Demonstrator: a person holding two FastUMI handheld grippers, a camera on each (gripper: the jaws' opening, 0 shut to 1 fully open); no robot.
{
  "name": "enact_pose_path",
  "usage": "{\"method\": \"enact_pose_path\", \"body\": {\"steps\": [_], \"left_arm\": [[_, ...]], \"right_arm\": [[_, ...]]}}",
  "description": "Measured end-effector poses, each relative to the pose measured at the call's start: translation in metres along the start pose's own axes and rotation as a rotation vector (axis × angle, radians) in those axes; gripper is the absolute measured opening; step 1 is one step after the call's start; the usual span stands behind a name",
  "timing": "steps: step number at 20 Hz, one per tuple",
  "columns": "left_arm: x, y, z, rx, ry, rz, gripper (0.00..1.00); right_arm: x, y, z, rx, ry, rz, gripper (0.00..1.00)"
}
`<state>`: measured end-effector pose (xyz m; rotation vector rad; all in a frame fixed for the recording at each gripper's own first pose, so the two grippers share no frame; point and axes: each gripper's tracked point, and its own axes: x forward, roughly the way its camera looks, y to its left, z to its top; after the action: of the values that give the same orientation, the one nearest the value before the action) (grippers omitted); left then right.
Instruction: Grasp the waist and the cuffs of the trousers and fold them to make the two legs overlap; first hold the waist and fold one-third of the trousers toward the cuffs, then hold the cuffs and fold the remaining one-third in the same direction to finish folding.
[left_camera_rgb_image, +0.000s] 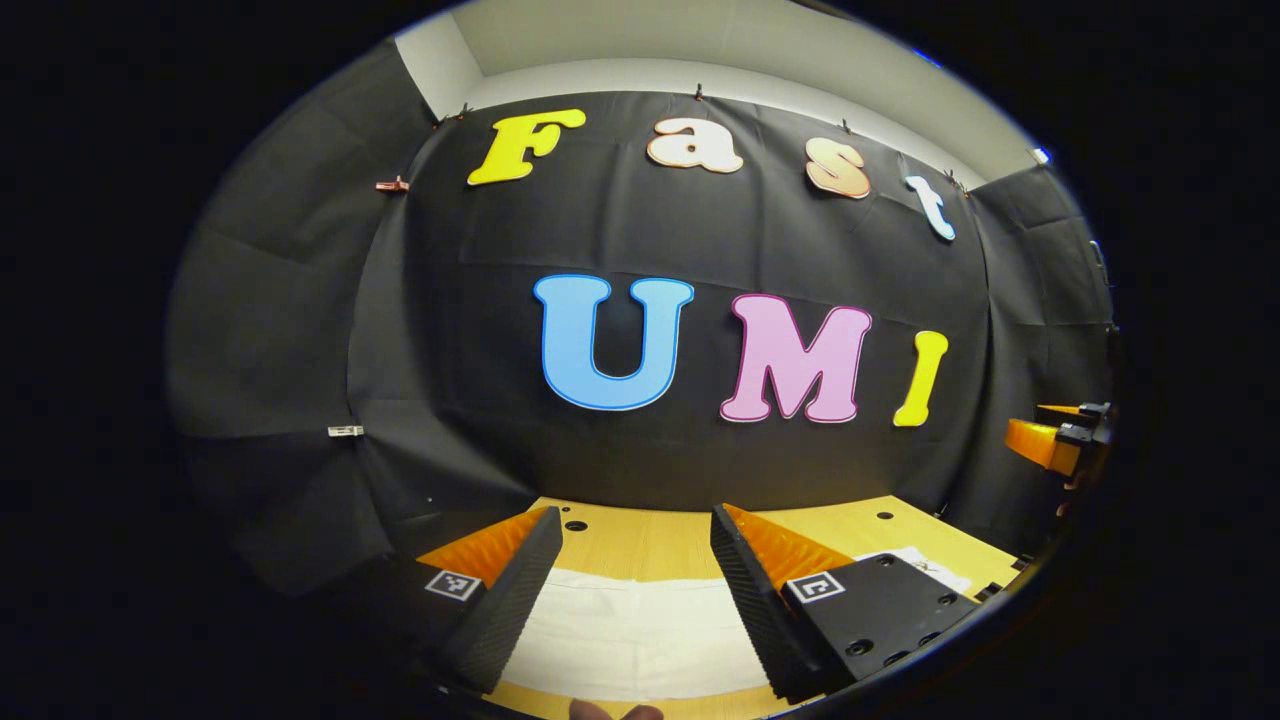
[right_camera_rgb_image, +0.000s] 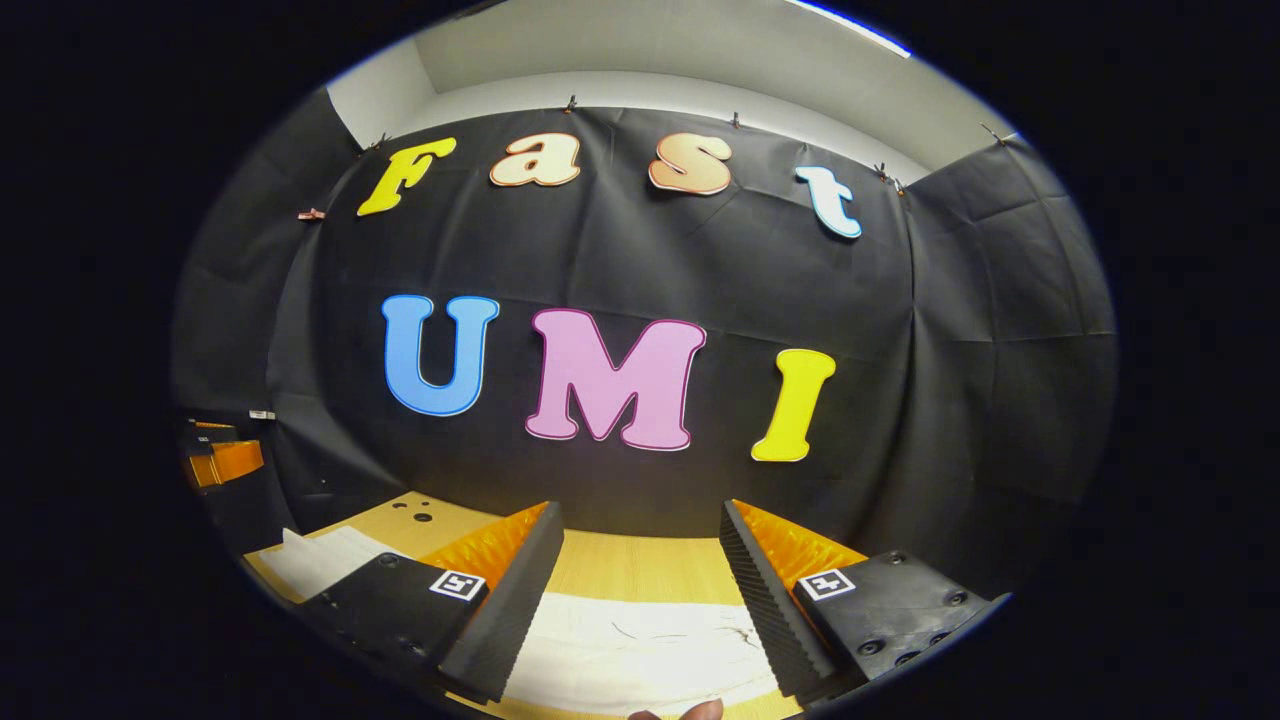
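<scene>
White trousers (left_camera_rgb_image: 635, 630) lie flat on the wooden table (left_camera_rgb_image: 640, 540), stretching across the gap between my left gripper's fingers. My left gripper (left_camera_rgb_image: 635, 590) is open above the cloth with nothing between its fingers. In the right gripper view the same white trousers (right_camera_rgb_image: 640, 650) show dark creases below my right gripper (right_camera_rgb_image: 640, 590), which is open and holds nothing. The right gripper (left_camera_rgb_image: 1060, 440) shows at the far right edge of the left gripper view, and the left gripper (right_camera_rgb_image: 220, 455) shows at the far left edge of the right gripper view.
The table (right_camera_rgb_image: 640, 565) has small round holes (left_camera_rgb_image: 575, 525) near its back edge and ends at the black cloth wall (left_camera_rgb_image: 700, 440). A white sheet (left_camera_rgb_image: 930, 565) lies at the right. A fingertip (right_camera_rgb_image: 690, 712) peeks in at the bottom edge.
</scene>
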<state>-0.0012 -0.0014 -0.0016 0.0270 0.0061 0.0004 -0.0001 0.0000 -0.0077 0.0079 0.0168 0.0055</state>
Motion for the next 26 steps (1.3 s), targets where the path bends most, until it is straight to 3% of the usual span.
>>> {"method": "enact_pose_path", "body": {"steps": [5, 6, 7, 9, 13, 18, 22, 26], "left_arm": [[-0.002, 0.0, 0.0, 0.013, -0.001, -0.013, 0.95], [-0.003, -0.002, -0.003, 0.019, 0.002, -0.028, 0.9], [-0.004, -0.005, -0.004, 0.031, 0.005, -0.058, 0.95], [-0.006, -0.006, -0.017, 0.101, 0.025, -0.117, 0.95], [-0.004, 0.022, -0.077, 0.42, 0.169, -0.184, 0.93], [-0.014, 0.073, -0.194, 0.965, 0.405, -0.345, 0.96], [-0.023, 0.107, -0.273, 1.096, 0.605, -0.468, 0.95], [-0.008, 0.146, -0.32, 1.226, 0.72, -0.508, 0.96]], "right_arm": [[-0.001, 0.0, -0.002, -0.01, 0.004, 0.003, 0.97], [-0.001, 0.0, -0.002, -0.013, 0.006, 0.002, 0.97], [-0.002, 0.0, -0.003, -0.018, 0.006, 0.003, 0.97], [-0.006, -0.005, -0.006, -0.035, 0.011, -0.001, 0.97], [-0.011, -0.017, -0.019, -0.053, 0.038, -0.017, 0.97], [-0.024, -0.033, -0.035, -0.096, 0.081, -0.041, 0.98], [-0.031, -0.044, -0.04, -0.125, 0.098, -0.063, 0.98], [-0.039, -0.055, -0.045, -0.146, 0.116, -0.088, 0.98]]}}
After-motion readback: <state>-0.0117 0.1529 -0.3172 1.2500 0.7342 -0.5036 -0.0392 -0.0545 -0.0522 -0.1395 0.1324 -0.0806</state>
